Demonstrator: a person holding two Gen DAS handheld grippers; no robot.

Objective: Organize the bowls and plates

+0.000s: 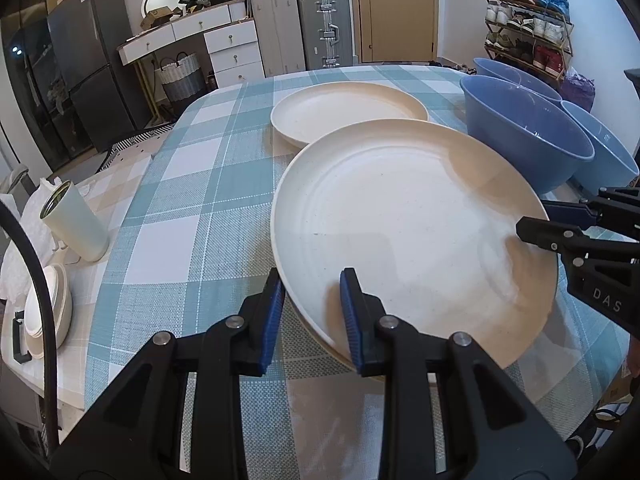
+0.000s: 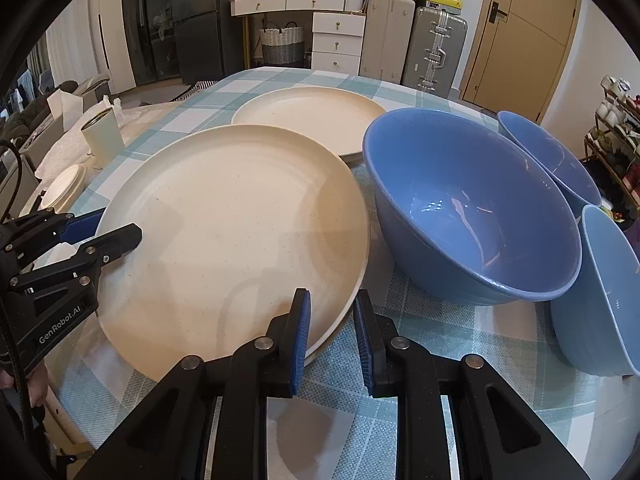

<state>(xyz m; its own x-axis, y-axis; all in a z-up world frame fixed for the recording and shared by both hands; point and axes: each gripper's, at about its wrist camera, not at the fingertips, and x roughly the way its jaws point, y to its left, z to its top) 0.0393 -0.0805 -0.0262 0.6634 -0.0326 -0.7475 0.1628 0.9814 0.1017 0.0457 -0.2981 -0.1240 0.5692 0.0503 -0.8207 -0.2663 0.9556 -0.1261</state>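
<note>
Cream-coloured plate (image 1: pixel 400 232), the nearer of two, is clamped at its rim by both tools. Left hand-held gripper (image 1: pixel 312 312) grips the near-left edge, one blue pad above the rim and one below, jaws narrow. Right hand-held gripper (image 2: pixel 332 332) pinches the near-right edge likewise, jaws narrow, one pad on the plate's upper face. Between the two grippers the plate sits tilted, its near edge over another rim (image 2: pixel 340 332) beneath it. Beyond the held plate a second cream plate (image 1: pixel 348 112) lies flat on the checked surface (image 1: pixel 180 200). Just right of the right gripper stands a blue bowl (image 2: pixel 472 208), with two more blue bowls (image 2: pixel 608 292) farther right.
</note>
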